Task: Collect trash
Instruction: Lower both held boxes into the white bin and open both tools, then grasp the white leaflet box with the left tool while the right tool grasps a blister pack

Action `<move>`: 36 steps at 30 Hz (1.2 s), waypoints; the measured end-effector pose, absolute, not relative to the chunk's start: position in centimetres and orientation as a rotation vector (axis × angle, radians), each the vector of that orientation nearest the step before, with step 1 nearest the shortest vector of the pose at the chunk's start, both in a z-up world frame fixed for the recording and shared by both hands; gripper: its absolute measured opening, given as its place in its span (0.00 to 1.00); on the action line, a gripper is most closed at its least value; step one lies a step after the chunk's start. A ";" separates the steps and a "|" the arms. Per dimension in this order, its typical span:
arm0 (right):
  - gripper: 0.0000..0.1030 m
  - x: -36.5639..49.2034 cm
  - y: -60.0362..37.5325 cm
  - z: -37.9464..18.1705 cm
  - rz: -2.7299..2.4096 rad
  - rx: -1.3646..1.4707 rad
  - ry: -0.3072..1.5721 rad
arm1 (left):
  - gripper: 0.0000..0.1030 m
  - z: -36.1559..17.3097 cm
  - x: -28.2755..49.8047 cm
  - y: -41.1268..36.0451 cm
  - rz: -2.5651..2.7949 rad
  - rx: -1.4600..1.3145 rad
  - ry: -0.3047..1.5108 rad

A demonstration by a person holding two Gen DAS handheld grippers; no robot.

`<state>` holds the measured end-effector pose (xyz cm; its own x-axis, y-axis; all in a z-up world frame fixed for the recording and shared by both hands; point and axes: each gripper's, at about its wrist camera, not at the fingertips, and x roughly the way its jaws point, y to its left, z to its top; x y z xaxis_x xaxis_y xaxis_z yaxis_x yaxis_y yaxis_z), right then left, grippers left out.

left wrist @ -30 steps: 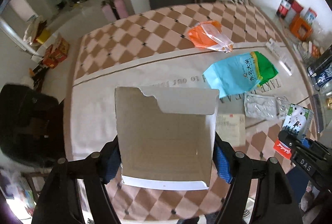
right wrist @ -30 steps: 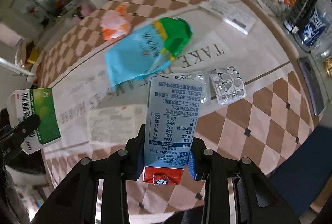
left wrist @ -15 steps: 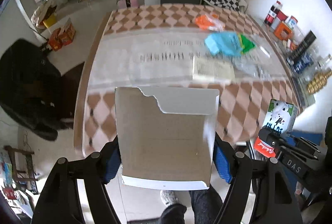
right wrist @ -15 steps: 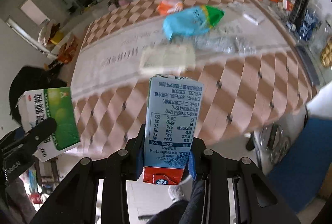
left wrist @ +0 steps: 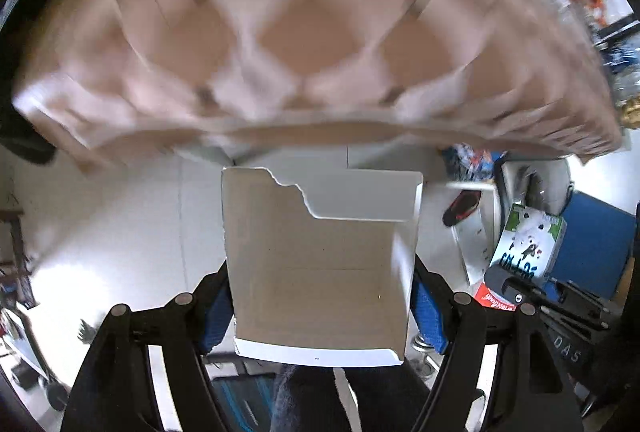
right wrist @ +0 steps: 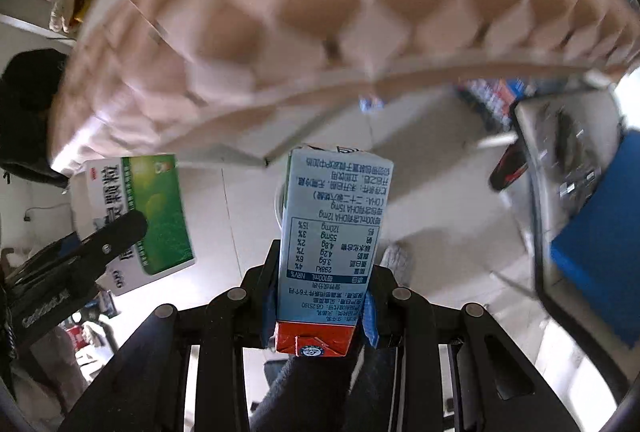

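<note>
the left gripper (left wrist: 320, 306) is clamping an opened white cardboard box (left wrist: 320, 264) with a torn flap, and the right gripper (right wrist: 320, 306) is clamping a blue and red drink carton (right wrist: 330, 244). both are pointing steeply down past the edge of the table (right wrist: 320, 12), whose brown and cream checked cloth is blurring across the top of each view. a pale tiled floor (left wrist: 120, 232) is showing below, with a blue mat (right wrist: 600, 232) at the right.

Blurred checkered table (left wrist: 312, 44), white floor (left wrist: 120, 224)
</note>
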<state>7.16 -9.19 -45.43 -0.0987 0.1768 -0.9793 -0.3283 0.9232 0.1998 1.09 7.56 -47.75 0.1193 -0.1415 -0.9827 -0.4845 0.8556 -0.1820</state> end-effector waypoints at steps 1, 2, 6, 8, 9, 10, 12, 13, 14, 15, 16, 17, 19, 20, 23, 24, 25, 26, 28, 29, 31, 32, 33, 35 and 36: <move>0.33 7.1 -9.3 -48.0 0.424 -0.116 1.638 | 0.71 -49.9 1.2 7.6 0.256 -0.548 1.471; 0.33 7.1 -9.4 -50.4 0.422 -0.105 1.660 | 0.71 -52.6 1.4 7.8 0.250 -0.579 1.496; 0.33 7.8 -9.5 -59.3 0.412 -0.084 1.725 | 0.71 -61.2 2.2 8.4 0.209 -0.675 1.570; 0.33 7.9 -9.2 -62.8 0.423 -0.072 1.746 | 0.71 -65.1 2.7 8.3 0.185 -0.699 1.602; 0.33 8.0 -9.3 -64.7 0.424 -0.071 1.756 | 0.71 -66.8 2.7 8.2 0.180 -0.700 1.616; 0.34 8.1 -9.3 -66.5 0.429 -0.061 1.765 | 0.71 -67.9 3.0 8.2 0.174 -0.703 1.626; 0.34 8.2 -8.9 -69.5 0.445 -0.056 1.787 | 0.73 -70.0 3.5 8.2 0.168 -0.716 1.644; 0.35 8.3 -8.7 -70.9 0.453 -0.055 1.795 | 0.73 -71.1 3.5 8.1 0.160 -0.735 1.646; 0.35 8.2 -8.6 -72.1 0.465 -0.057 1.803 | 0.75 -72.0 3.4 8.1 0.160 -0.755 1.644; 0.35 8.2 -8.6 -73.1 0.472 -0.063 1.807 | 0.76 -72.4 3.1 8.3 0.161 -0.768 1.645; 0.36 8.1 -8.4 -73.9 0.478 -0.069 1.811 | 0.76 -72.8 2.9 8.5 0.163 -0.777 1.648; 0.37 8.0 -8.3 -74.5 0.480 -0.075 1.814 | 0.80 -72.9 2.5 8.7 0.168 -0.776 1.651; 0.63 7.8 -8.3 -75.5 0.475 -0.082 1.813 | 0.89 -73.0 1.7 9.1 0.184 -0.764 1.663; 0.70 7.8 -8.3 -75.9 0.478 -0.076 1.814 | 0.89 -72.9 1.3 9.3 0.190 -0.766 1.662; 0.89 7.5 -8.3 -75.5 0.470 -0.107 1.795 | 0.89 -72.0 0.2 9.6 0.226 -0.734 1.657; 0.90 7.5 -8.4 -75.2 0.466 -0.116 1.786 | 0.89 -71.6 -0.1 9.7 0.241 -0.720 1.652; 0.94 7.5 -8.4 -74.9 0.457 -0.131 1.782 | 0.89 -71.0 -0.4 9.9 0.262 -0.703 1.642; 0.96 7.5 -8.4 -74.5 0.451 -0.143 1.779 | 0.89 -70.5 -0.6 10.0 0.285 -0.680 1.634; 0.98 7.3 -8.4 -73.4 0.441 -0.180 1.760 | 0.89 -69.0 -1.0 10.0 0.331 -0.610 1.622; 0.98 7.2 -8.5 -72.8 0.437 -0.197 1.752 | 0.89 -68.2 -1.3 10.0 0.361 -0.572 1.615; 0.98 7.2 -8.5 -71.6 0.427 -0.223 1.737 | 0.89 -67.0 -1.9 10.1 0.392 -0.539 1.605; 0.98 7.2 -8.5 -70.9 0.425 -0.234 1.731 | 0.89 -66.3 -2.3 10.1 0.410 -0.531 1.600; 0.98 7.1 -8.5 -70.3 0.424 -0.241 1.723 | 0.89 -65.7 -2.6 10.2 0.421 -0.524 1.596; 0.98 6.9 -8.6 -68.5 0.422 -0.261 1.710 | 0.89 -64.0 -3.4 10.0 0.442 -0.508 1.593; 0.98 6.7 -8.7 -67.5 0.421 -0.264 1.706 | 0.89 -63.3 -3.6 9.8 0.448 -0.504 1.592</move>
<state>6.70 -8.71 -67.50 -0.1779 0.0598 -0.9822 -0.4036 0.9059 0.1283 -3.55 9.81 -63.33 -0.0589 -0.0542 -0.9968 -0.5666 0.8239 -0.0113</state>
